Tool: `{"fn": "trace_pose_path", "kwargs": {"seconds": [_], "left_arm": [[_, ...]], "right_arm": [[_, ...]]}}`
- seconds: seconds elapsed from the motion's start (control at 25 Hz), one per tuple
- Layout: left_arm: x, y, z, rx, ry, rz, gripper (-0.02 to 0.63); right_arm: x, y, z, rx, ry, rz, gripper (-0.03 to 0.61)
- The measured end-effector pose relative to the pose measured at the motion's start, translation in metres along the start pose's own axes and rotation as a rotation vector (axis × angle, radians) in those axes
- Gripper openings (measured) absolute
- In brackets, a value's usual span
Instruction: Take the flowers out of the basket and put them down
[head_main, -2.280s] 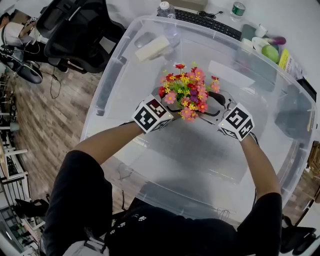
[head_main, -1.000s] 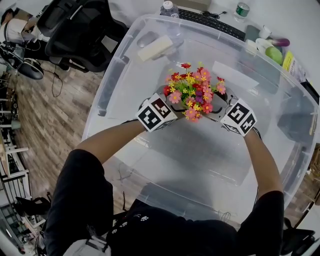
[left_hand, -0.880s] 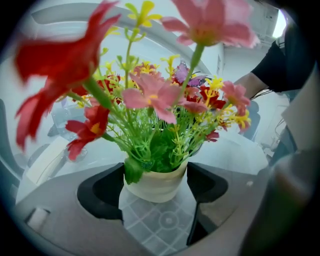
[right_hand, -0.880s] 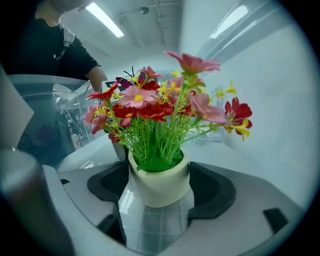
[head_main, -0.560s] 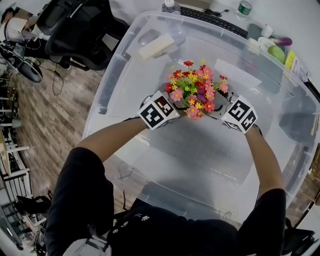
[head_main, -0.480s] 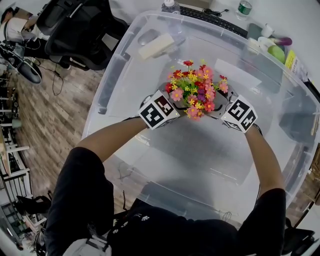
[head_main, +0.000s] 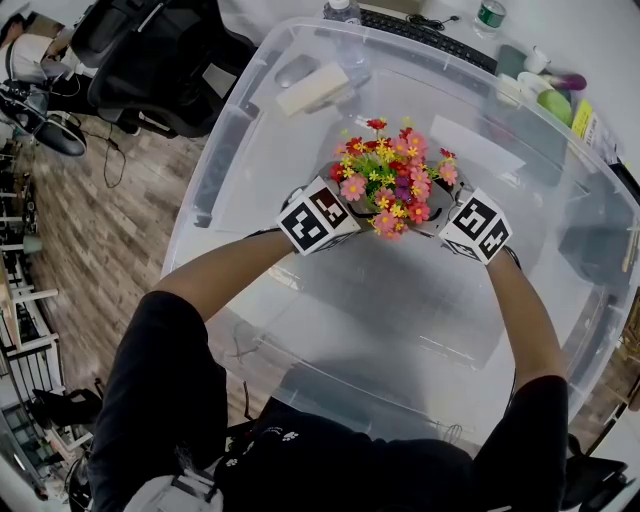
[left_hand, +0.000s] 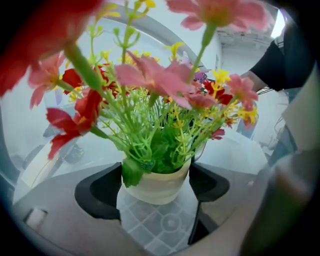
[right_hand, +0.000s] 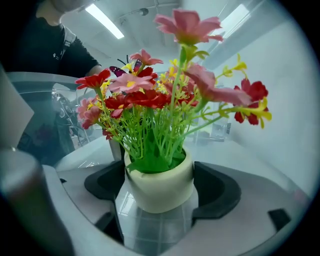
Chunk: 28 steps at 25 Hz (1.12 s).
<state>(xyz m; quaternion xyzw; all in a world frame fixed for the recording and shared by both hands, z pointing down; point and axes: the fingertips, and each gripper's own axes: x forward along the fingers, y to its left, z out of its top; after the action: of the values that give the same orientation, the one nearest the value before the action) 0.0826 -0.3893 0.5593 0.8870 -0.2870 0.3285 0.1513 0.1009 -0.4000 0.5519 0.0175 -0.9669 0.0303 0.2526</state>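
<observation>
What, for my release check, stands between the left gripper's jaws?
The flowers' cream pot, standing on a clear plastic surface, as the left gripper view shows. The jaws of the left gripper have just been opening beside it.

Wood-plank floor (head_main: 90, 250) at left, black office chair (head_main: 150, 60) — keyboard (head_main: 420, 38) on a white desk (head_main: 600, 40).

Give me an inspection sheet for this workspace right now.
Surface: clear bin.
Job's things: flowers in a cream pot, standing on the bin's floor.
Clutter: pale block, keyboard, bottle at the far end.
Grippers: left tongs and right tongs flank the pot, jaws just opened wider, apparently not pressing.
Cables: one loose cable on the wood floor.
Surroundings: office chair, left.
</observation>
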Motion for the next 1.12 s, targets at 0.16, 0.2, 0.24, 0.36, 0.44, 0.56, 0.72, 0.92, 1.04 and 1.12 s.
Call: {"fn": "trace_pose_path", "kwargs": {"seconds": [0.16, 0.2, 0.24, 0.36, 0.44, 0.56, 0.72, 0.92, 1.04, 1.12], "left_arm": [[0.0011, 0.0004, -0.0002, 0.005, 0.003, -0.002, 0.411], [0.0015, 0.0004, -0.0003, 0.007, 0.004, -0.003, 0.411], [0.0019, 0.0002, -0.0005, 0.008, 0.003, -0.004, 0.411], [0.0027, 0.0007, -0.0009, 0.010, 0.001, -0.006, 0.413], [0.0028, 0.0011, -0.0013, 0.011, 0.001, -0.006, 0.413], [0.0024, 0.0010, -0.0013, 0.010, 0.003, -0.008, 0.413], [0.0030, -0.0001, -0.0009, 0.018, 0.009, -0.012, 0.413], [0.0029, -0.0004, -0.0007, 0.035, 0.019, -0.022, 0.413], [0.0034, -0.0019, 0.0002, 0.039, 0.024, -0.027, 0.413], [0.0034, -0.0032, 0.0008, 0.042, 0.025, -0.030, 0.413]], "right_arm": [[0.0008, -0.0006, -0.0007, -0.001, 0.003, 0.006, 0.425], [0.0009, -0.0006, -0.0009, -0.001, 0.003, 0.007, 0.426], [0.0010, -0.0006, -0.0013, -0.001, 0.004, 0.007, 0.426], [0.0019, -0.0011, -0.0014, -0.002, 0.003, 0.008, 0.428], [0.0020, -0.0010, -0.0013, -0.003, -0.001, 0.005, 0.426], [0.0018, -0.0008, -0.0014, -0.003, -0.006, 0.001, 0.426], [0.0004, -0.0004, -0.0017, -0.002, -0.012, -0.011, 0.426], [-0.0002, 0.0002, -0.0015, 0.011, -0.015, -0.030, 0.426], [-0.0018, 0.0009, -0.0022, 0.014, -0.011, -0.035, 0.426], [-0.0032, 0.0016, -0.0022, 0.018, -0.012, -0.039, 0.426]]}}
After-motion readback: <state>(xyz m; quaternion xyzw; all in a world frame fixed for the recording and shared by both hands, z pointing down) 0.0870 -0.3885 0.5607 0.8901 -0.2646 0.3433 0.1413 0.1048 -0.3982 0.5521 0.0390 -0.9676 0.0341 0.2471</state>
